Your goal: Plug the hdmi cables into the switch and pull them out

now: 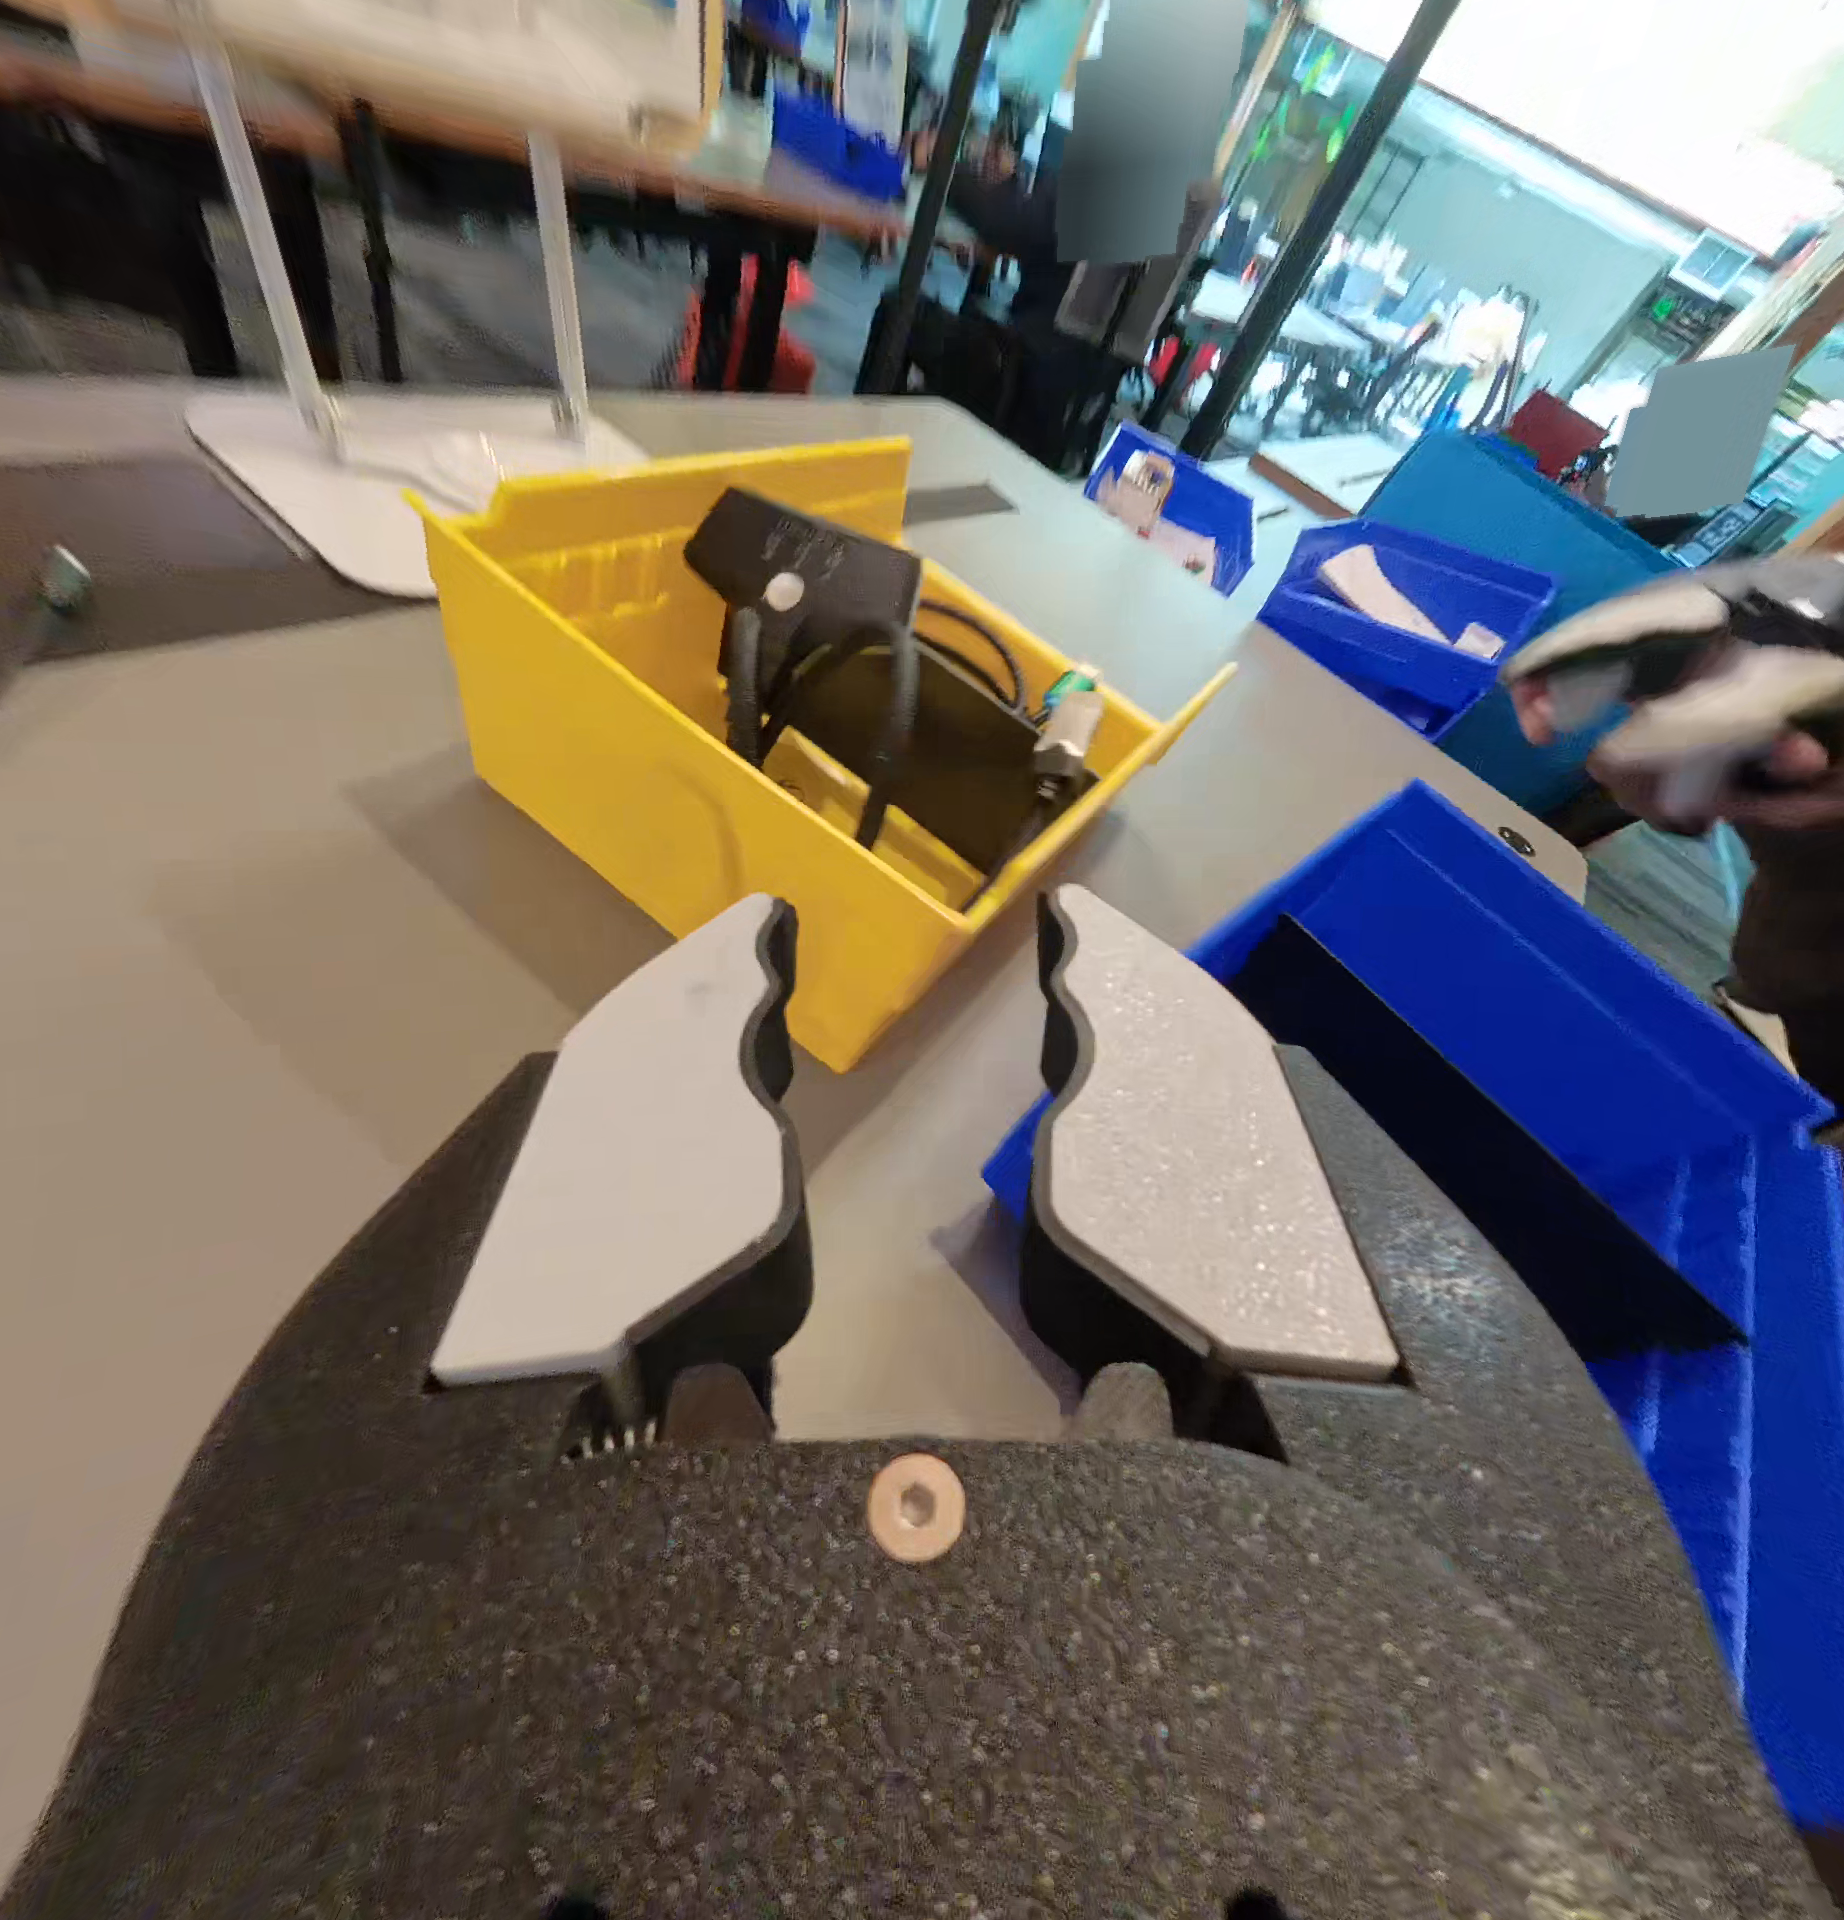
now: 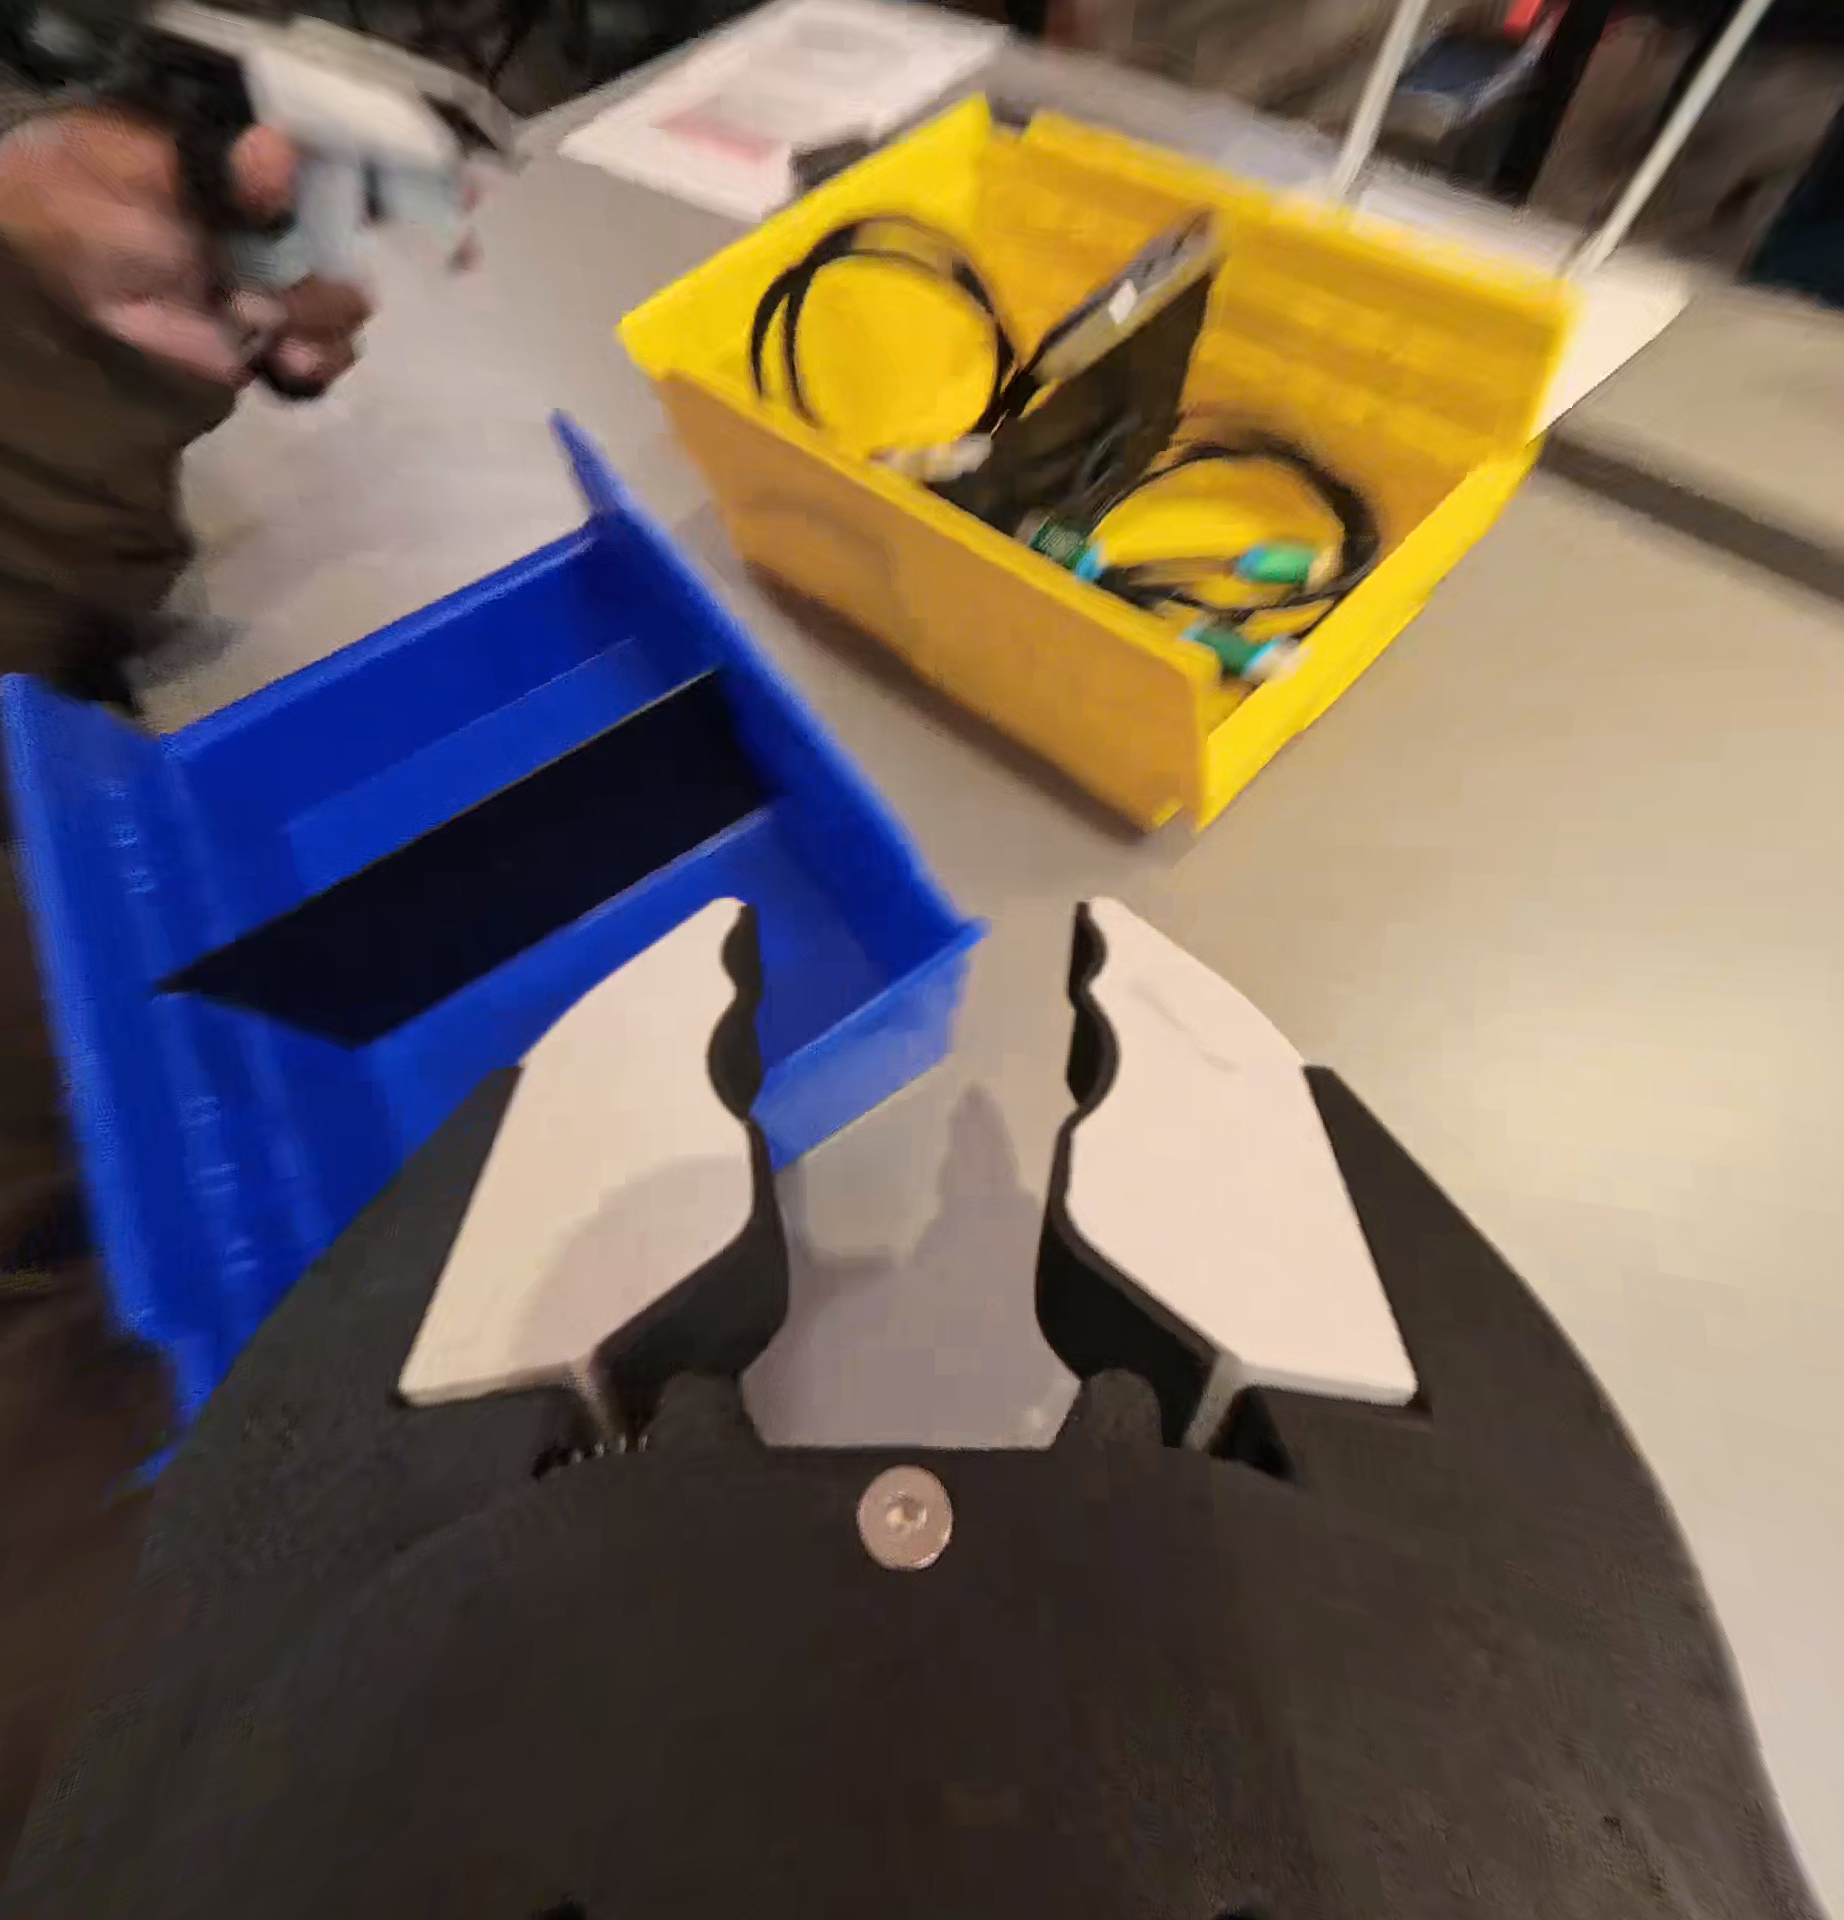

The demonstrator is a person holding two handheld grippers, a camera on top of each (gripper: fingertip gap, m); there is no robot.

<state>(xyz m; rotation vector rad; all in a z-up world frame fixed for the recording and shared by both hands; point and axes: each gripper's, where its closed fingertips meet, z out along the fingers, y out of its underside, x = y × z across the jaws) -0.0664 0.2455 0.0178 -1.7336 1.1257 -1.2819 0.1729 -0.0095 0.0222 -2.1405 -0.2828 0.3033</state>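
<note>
My left gripper (image 1: 916, 914) is open and empty, held above the grey table (image 1: 222, 935) just short of the near corner of a yellow bin (image 1: 627, 769). The bin holds black flat devices (image 1: 804, 566) and black cables with green-tipped connectors (image 1: 1069, 691). A blue bin (image 1: 1583, 1049) with a dark divider stands to its right. My right gripper (image 2: 916, 914) is open and empty, above the table by the blue bin's corner (image 2: 897, 997). The yellow bin (image 2: 1001, 644) lies farther off. The right gripper also shows at the right edge of the left wrist view (image 1: 1676, 686), held by a hand.
More blue bins (image 1: 1406, 613) stand beyond the table's far right edge. A white stand base (image 1: 378, 488) with clear legs stands behind the yellow bin. White papers (image 2: 793, 94) lie at the far side. A person's hand and dark sleeve (image 2: 118, 312) are at the left of the right wrist view.
</note>
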